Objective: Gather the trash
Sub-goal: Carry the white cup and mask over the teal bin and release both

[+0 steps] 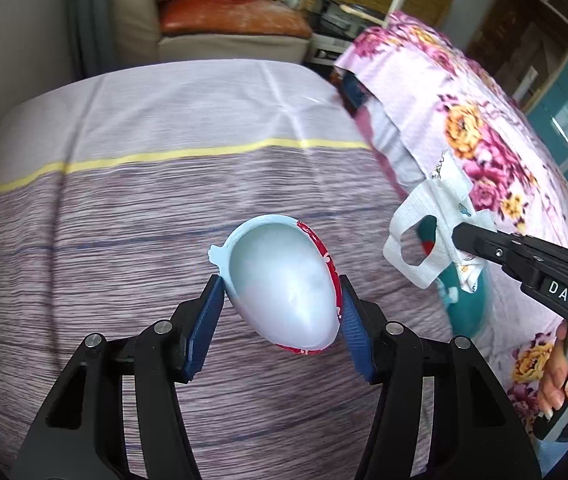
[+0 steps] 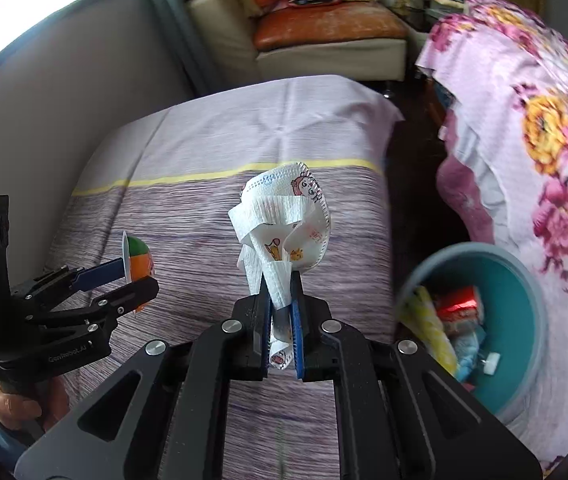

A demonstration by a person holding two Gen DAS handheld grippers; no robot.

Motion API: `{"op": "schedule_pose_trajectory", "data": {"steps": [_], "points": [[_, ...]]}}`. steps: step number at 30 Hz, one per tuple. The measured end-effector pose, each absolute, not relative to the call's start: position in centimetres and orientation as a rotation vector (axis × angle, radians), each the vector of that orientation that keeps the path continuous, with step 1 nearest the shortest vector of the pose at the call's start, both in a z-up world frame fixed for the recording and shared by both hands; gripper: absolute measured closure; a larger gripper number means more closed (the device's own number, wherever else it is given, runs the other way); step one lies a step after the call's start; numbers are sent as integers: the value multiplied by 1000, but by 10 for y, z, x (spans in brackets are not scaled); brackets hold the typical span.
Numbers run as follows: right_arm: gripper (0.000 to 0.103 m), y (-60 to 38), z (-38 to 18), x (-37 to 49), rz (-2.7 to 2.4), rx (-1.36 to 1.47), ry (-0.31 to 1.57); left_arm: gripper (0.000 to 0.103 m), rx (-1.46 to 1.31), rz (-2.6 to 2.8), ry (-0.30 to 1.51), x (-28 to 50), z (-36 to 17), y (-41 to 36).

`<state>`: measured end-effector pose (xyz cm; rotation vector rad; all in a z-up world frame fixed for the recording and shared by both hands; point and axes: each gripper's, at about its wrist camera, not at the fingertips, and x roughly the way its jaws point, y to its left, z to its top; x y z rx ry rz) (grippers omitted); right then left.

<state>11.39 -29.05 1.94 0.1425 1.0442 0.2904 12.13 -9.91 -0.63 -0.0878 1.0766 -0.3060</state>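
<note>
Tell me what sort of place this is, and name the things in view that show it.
Most likely a lived-in room at home, a bedroom or sitting room. A bed or table under a striped purple cloth, a cream sofa piled with cushions, and a floral pink cover beside a teal waste bin suggest it.

There are two tongs, the left tongs and the right tongs. One egg-shaped plastic shell, one crumpled printed face mask and one teal trash bin are in view. One purple striped bed and one floral cloth complete the count.
</note>
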Motion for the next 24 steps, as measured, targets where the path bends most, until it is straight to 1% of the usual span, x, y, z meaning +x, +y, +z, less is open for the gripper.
{"op": "schedule_pose_trajectory", "data": {"steps": [12, 18, 24], "points": [[94, -404, 11, 91, 150, 266, 1016, 45, 6, -432, 1073, 122, -3, -210], [94, -448, 1, 83, 102, 311, 1027, 45, 57, -489, 1096, 121, -12, -257], [94, -473, -6, 80, 81, 325, 1042, 45, 79, -523, 1110, 121, -22, -290]]}}
